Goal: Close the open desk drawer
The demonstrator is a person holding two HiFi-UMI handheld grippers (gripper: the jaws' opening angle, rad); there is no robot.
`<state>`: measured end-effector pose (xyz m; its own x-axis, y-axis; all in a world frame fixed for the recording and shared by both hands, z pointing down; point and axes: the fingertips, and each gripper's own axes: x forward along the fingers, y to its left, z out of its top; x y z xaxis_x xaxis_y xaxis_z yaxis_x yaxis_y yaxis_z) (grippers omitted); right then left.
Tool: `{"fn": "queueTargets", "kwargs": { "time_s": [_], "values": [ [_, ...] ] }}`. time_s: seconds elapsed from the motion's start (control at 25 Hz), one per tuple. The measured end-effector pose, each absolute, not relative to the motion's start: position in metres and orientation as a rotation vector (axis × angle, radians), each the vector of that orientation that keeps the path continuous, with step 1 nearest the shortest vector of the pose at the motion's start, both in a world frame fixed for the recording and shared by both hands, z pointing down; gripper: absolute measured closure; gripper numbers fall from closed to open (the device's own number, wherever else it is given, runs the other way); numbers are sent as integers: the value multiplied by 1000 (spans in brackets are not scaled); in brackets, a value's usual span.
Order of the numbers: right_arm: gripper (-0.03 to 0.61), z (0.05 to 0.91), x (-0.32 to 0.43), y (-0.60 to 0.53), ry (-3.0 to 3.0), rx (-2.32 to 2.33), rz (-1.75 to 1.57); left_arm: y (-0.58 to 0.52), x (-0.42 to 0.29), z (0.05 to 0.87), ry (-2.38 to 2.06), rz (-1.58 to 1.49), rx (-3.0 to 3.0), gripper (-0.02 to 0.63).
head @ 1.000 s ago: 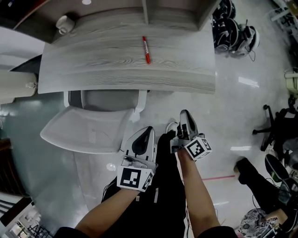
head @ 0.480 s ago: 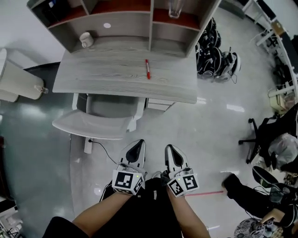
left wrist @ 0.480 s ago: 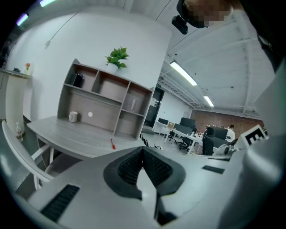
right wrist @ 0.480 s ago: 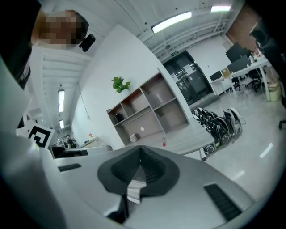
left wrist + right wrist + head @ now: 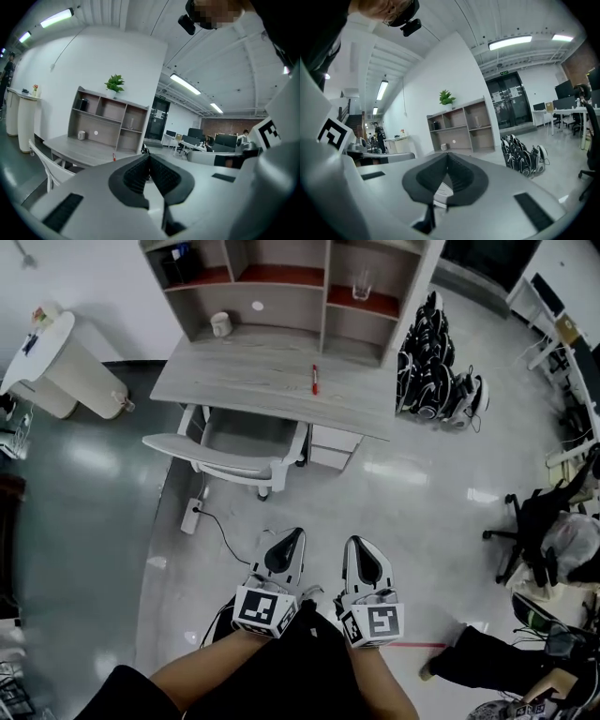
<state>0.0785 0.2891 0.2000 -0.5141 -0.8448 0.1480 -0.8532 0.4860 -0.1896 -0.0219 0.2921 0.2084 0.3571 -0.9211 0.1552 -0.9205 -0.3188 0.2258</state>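
Since the earlier frames the desk (image 5: 262, 381) has receded and looks smaller, and the shelf unit (image 5: 281, 287) behind it is now fully visible. The left gripper (image 5: 293, 534) and right gripper (image 5: 355, 543) are held side by side, jaws closed and empty. The desk drawer (image 5: 333, 442) lies under the desk's right end, well apart from both.

Both handheld rigs look identical: the left gripper (image 5: 296, 534) and right gripper (image 5: 352, 543) have light grey plastic shells, black ribbed pads (image 5: 136, 176), and a cube (image 5: 262, 608) of black-and-white square markers at the back. The person's wearing black clothes (image 5: 300, 667).
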Motion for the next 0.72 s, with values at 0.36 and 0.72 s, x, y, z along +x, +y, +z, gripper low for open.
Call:
{"fn": "queueTargets", "kwargs": {
  "time_s": [0.36,0.72],
  "values": [
    [561,135,88,337,-2692,1605,133,339,24,151,-1610,-86,2503,611],
    [561,115,81,359,-2677,1651,48,364,28,137,-1565,-103,2603,611]
  ]
}}
